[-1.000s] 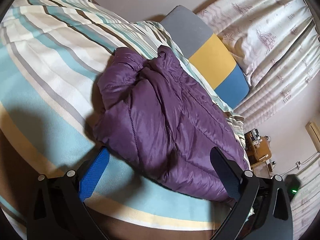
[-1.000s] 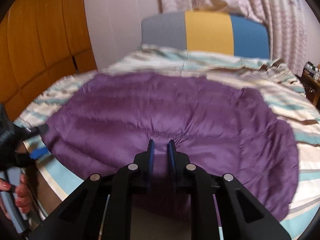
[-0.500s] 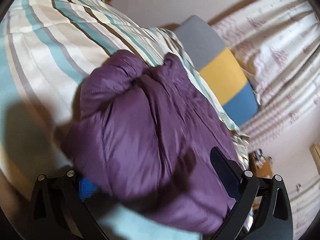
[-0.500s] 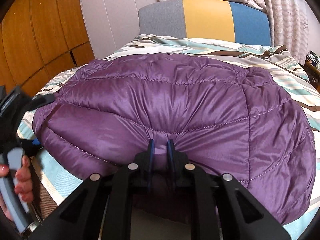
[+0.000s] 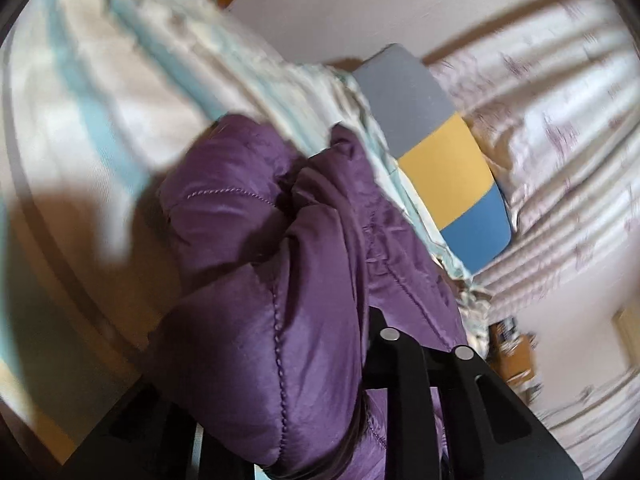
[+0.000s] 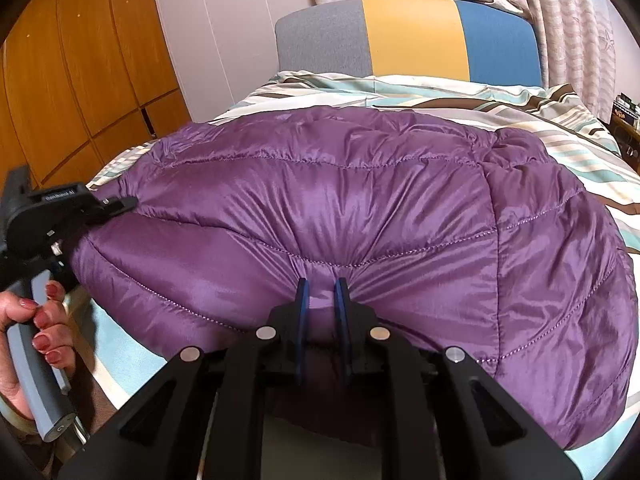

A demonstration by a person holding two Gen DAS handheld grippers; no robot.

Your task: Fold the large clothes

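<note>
The purple jacket (image 6: 360, 216) lies puffed up on the striped bed (image 6: 580, 148), its near hem lifted, likely to fold it over. The right gripper (image 6: 320, 292) is clamped on that hem. The left gripper (image 6: 116, 203) pinches the jacket's left corner, keeping the edge taut.
</note>
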